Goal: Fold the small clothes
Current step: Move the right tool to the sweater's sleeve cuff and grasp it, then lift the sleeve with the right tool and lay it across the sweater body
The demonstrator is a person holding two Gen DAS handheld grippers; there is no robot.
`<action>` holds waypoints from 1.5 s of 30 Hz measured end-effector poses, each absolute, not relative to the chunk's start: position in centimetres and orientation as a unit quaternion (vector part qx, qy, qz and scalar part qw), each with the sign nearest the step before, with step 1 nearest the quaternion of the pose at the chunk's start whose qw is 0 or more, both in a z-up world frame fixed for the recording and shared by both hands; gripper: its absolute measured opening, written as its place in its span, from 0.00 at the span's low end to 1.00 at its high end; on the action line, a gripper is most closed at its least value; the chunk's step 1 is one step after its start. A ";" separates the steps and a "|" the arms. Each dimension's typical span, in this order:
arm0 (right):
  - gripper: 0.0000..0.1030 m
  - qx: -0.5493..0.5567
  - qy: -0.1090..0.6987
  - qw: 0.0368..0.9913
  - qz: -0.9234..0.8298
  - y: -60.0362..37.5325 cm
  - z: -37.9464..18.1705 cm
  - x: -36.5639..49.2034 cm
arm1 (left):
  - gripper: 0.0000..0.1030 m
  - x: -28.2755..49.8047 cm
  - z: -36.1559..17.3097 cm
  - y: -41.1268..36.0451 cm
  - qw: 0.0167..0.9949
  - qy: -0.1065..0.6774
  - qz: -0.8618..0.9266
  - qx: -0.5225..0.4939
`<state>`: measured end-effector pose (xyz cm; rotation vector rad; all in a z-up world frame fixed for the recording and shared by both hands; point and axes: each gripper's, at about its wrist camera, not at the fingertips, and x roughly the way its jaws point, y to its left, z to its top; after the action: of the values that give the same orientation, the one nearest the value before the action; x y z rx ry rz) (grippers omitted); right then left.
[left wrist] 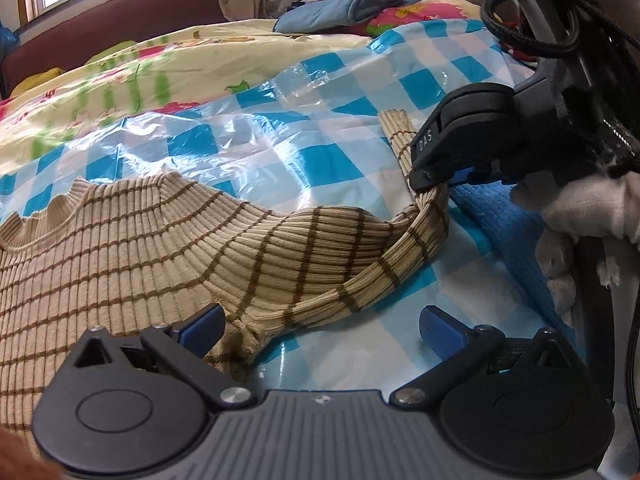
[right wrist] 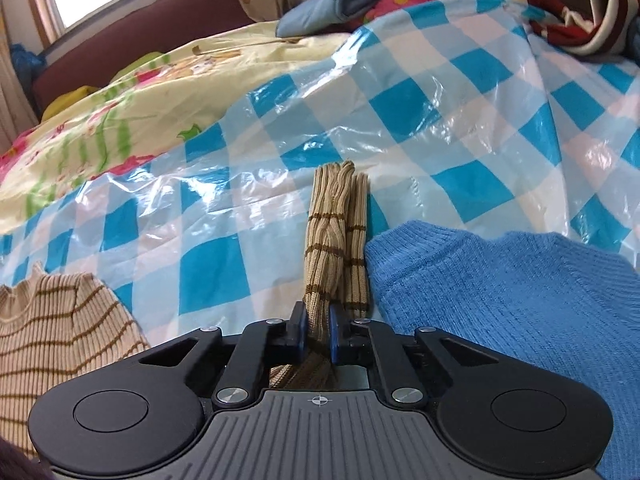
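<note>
A beige ribbed sweater with brown stripes (left wrist: 120, 248) lies on the blue-and-white checkered plastic sheet (left wrist: 280, 128). Its collar is at the left. My left gripper (left wrist: 320, 328) is open low over the sweater's armpit, its left finger (left wrist: 200, 326) touching the knit. My right gripper (right wrist: 318, 336) is shut on the sweater's sleeve (right wrist: 332, 240), which is bunched between the pads and lifted a little. In the left wrist view the right gripper (left wrist: 436, 178) pinches that sleeve (left wrist: 404, 148) near its cuff.
A blue knit sweater (right wrist: 500, 292) lies right beside the sleeve. A flowered quilt (left wrist: 120, 80) and a blue folded cloth (left wrist: 352, 4) lie farther back, with a red-and-white garment (right wrist: 592, 24) at the far right. A dark red headboard (left wrist: 120, 20) stands behind.
</note>
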<state>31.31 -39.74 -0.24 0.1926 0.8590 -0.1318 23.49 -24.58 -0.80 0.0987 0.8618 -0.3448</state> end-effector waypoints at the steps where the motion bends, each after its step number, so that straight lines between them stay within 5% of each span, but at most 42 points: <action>1: 0.09 0.090 0.413 0.904 -0.062 -39.7 -0.1 31.3 | 1.00 23.4 -0.7 -24.7 0.894 0.414 -0.166 0.051; 7: 0.08 0.090 0.404 0.909 -0.056 -39.6 1.0 30.8 | 1.00 23.2 -0.2 -25.2 0.899 0.400 -0.165 0.070; 15: 0.08 0.102 0.382 0.918 -0.031 -38.8 4.1 29.7 | 0.74 23.2 0.0 -24.8 0.895 0.406 -0.167 0.075; 29: 0.08 0.082 0.334 0.924 0.169 -23.3 10.0 27.5 | 0.73 18.2 1.4 -7.4 0.913 0.396 -0.074 -0.063; 34: 0.20 0.041 0.370 0.895 0.247 -15.8 6.3 27.6 | 0.73 15.2 0.3 -0.5 0.916 0.392 -0.001 -0.085; 45: 0.29 -0.071 0.418 0.876 0.230 -14.0 1.9 24.4 | 0.73 13.3 -1.6 4.2 0.915 0.387 0.019 -0.116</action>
<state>24.45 -14.04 1.89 -0.1478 0.8724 0.4798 13.32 4.24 -1.65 -0.2394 0.7967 0.0395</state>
